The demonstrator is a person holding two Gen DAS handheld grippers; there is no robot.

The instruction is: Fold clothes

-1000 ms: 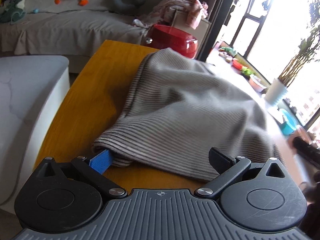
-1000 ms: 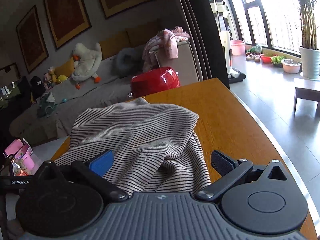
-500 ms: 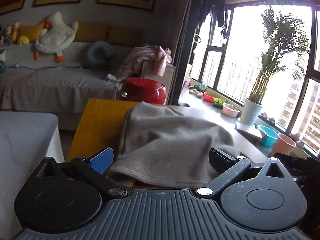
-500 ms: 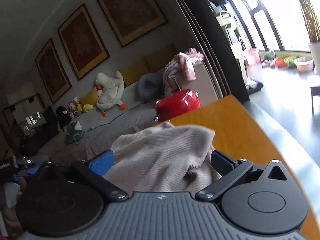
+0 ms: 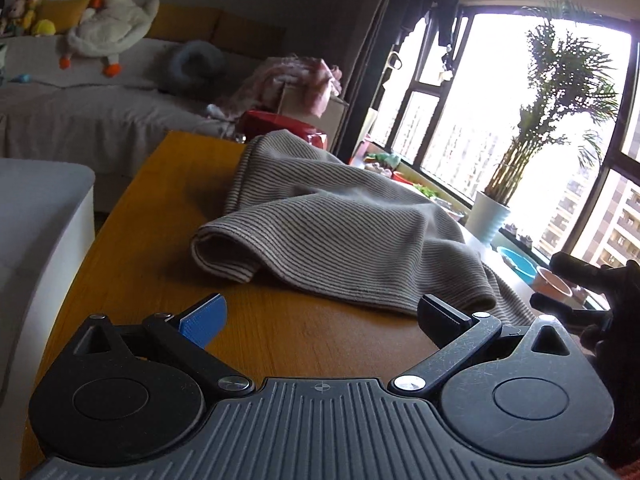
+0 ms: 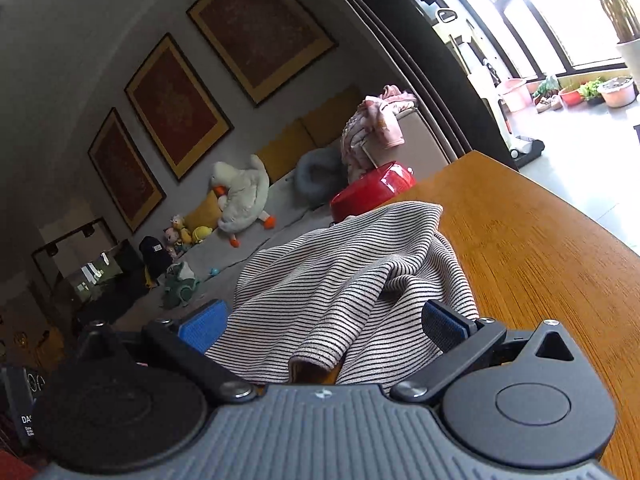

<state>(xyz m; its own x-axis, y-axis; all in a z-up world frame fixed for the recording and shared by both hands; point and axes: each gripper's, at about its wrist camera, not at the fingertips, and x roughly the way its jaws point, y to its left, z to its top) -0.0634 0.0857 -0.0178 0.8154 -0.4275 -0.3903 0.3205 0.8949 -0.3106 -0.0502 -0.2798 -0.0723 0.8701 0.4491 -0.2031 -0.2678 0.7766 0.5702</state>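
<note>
A striped beige garment [image 5: 340, 232] lies bunched on the wooden table [image 5: 160, 216], its near edge rolled into a fold. My left gripper [image 5: 320, 316] stands open a little short of that edge, with bare wood between its fingers. In the right wrist view the same garment [image 6: 340, 280] fills the space between the fingers of my right gripper [image 6: 324, 326], which is open; the cloth drapes loosely over its front and is not clamped. The other gripper and a dark gloved hand [image 5: 612, 292] show at the right edge of the left wrist view.
A red pot [image 6: 372, 192] sits just past the table's far end. Behind it is a grey sofa [image 5: 80, 108] with a plush duck [image 5: 112, 32] and a pink clothes pile [image 6: 376, 124]. A white surface [image 5: 36, 216] borders the table's left. Windows and potted plant [image 5: 532, 140] are right.
My left gripper has drawn back from the garment's edge, which now lies free on the table. The right gripper has tilted and stays at the cloth. Both remain open.
</note>
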